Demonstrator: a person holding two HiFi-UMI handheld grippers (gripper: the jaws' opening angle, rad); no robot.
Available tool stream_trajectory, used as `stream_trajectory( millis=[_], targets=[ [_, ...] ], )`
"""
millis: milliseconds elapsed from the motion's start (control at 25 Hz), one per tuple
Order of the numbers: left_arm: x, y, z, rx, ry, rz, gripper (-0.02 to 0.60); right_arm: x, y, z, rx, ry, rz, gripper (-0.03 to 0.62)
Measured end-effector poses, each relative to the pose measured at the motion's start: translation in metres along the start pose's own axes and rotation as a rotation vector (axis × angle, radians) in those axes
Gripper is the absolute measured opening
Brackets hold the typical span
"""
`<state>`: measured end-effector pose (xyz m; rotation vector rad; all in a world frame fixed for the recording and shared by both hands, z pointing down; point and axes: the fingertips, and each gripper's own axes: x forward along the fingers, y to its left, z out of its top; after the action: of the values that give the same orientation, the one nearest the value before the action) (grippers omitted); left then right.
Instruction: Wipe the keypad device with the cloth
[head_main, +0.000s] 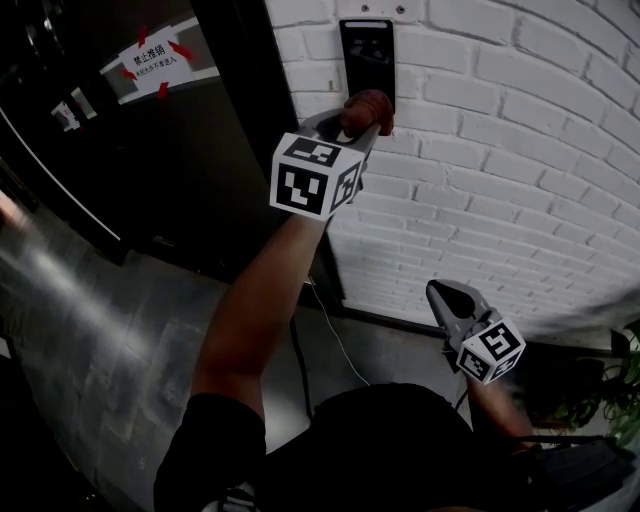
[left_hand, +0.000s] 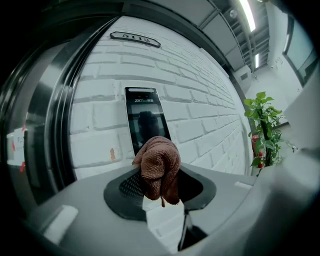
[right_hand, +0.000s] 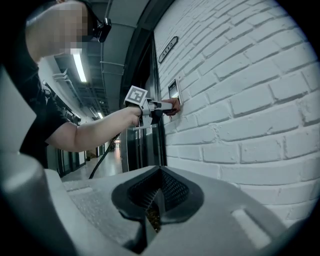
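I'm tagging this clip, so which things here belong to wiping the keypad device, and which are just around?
In the job:
- cloth, clamped in the left gripper
- keypad device on the brick wall, just beyond the cloth

Just around:
- right gripper, shut and empty, away from the device
- potted plant
- taped sign
- number plate above the device

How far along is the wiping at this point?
Done: the brown terry cloth is clamped in the left gripper. In hand: cloth held at the lower edge of the black wall-mounted keypad device. Remaining, apparently: the panel above. Right gripper idle, shut.
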<state>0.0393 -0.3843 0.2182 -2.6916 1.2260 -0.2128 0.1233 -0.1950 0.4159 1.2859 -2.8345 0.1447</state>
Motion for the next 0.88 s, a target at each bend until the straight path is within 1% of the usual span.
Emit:
stream_trajectory(
  millis=[400, 720, 880],
  targets=[
    [0.000, -0.002, -0.016, -0.007, 0.051, -0.025, 0.163, 0.004, 0.004, 0.001, -0.001, -0.003, 0.004, -0.009],
    [0.001, -0.008, -0.039, -0.036, 0.099, -0.037, 0.163, -0.001, 0.002, -0.003, 0.002, -0.006, -0.001, -0.009],
    [0.000, -0.008, -0.048, -0.038, 0.124, -0.039, 0.164, -0.003, 0.001, -0.003, 0.003, -0.004, -0.005, -0.009]
  ],
)
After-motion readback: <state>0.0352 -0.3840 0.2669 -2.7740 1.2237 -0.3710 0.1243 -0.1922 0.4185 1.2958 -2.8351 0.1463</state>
